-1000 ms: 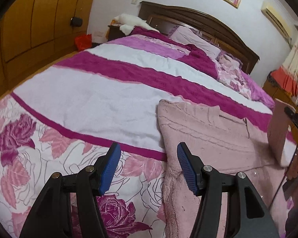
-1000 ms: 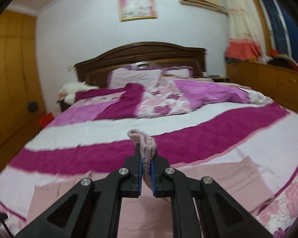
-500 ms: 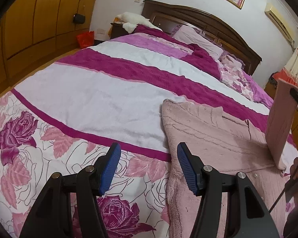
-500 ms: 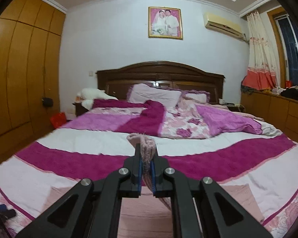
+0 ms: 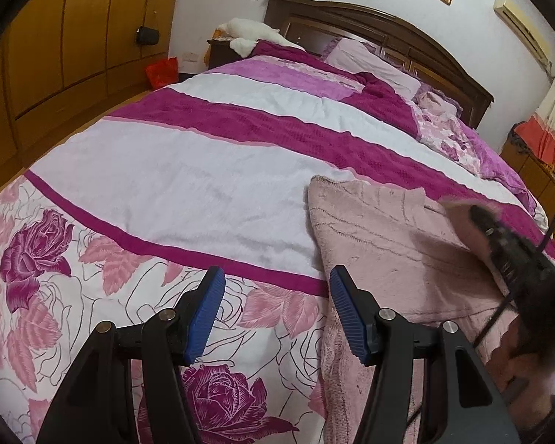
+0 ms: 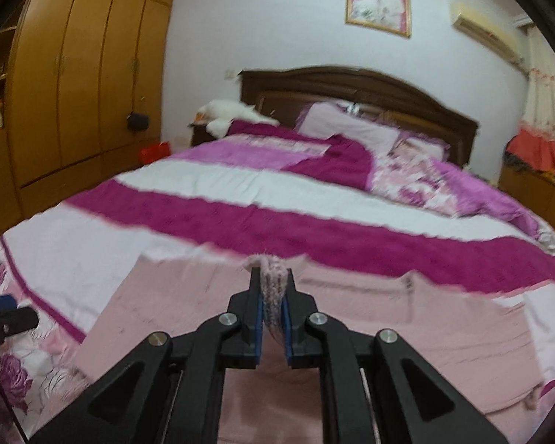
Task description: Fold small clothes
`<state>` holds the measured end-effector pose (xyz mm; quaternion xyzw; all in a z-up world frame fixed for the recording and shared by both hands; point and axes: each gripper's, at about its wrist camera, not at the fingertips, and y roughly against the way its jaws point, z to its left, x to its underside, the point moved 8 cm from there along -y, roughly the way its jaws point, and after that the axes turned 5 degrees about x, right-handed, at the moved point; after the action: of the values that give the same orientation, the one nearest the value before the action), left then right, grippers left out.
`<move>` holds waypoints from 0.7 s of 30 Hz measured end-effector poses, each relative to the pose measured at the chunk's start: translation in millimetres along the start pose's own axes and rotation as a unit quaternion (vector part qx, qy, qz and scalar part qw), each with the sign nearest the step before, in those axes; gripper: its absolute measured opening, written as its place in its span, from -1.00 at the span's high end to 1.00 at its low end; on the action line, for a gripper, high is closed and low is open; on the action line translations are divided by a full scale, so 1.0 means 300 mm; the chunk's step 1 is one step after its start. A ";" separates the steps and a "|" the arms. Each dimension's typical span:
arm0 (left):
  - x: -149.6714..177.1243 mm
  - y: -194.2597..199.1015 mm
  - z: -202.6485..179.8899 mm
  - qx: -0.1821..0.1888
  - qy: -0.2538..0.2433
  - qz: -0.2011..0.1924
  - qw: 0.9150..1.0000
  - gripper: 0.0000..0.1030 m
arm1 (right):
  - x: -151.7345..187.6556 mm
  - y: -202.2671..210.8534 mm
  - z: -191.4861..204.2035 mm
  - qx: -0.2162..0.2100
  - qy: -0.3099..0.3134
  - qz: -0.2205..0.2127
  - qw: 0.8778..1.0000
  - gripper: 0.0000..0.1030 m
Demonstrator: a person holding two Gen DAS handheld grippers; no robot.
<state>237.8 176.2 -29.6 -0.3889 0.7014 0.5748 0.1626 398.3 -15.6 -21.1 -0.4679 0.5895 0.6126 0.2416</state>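
Right gripper point(image 6: 272, 305) is pinching a sleeve of the pink sweater point(image 5: 381, 236) to fold it inward across the bed point(image 5: 188, 170), while left gripper point(image 5: 275, 312) is hovering, jaws wide and empty.

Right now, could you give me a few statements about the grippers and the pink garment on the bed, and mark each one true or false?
1. The right gripper is shut on a fold of the pink sweater. True.
2. The left gripper is clamped on the sweater's hem. False: its jaws stand open and hold nothing.
3. The sweater lies on the striped bedspread. True.
4. The sweater is dark blue. False: it is pale pink; only the gripper pads are blue.
5. A framed picture hangs on the wall above the headboard. True.
6. The wardrobe doors stand open. False: they are closed.
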 end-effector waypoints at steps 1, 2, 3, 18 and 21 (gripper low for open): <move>0.001 -0.003 0.000 -0.001 -0.001 0.001 1.000 0.30 | 0.015 -0.012 0.018 -0.010 0.005 0.007 1.000 0.81; 0.001 -0.004 0.000 -0.001 -0.002 0.002 1.000 0.30 | 0.028 -0.020 0.037 -0.018 0.012 0.012 1.000 0.81; 0.000 -0.006 0.001 -0.003 -0.003 0.002 1.000 0.30 | 0.037 -0.020 0.051 -0.024 0.017 0.014 0.999 0.81; 0.085 0.023 -0.105 0.095 0.008 0.022 0.995 0.28 | 0.068 0.251 -0.207 -0.070 -0.015 0.000 0.997 -0.61; 0.141 0.047 -0.125 0.094 -0.001 0.032 0.995 0.28 | 0.179 0.308 -0.350 -0.044 -0.007 0.051 0.998 -0.67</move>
<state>208.4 126.5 -37.7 -0.3490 0.7642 0.5116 0.1802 326.4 -146.4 -7.2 -0.4427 0.5837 0.6527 0.1933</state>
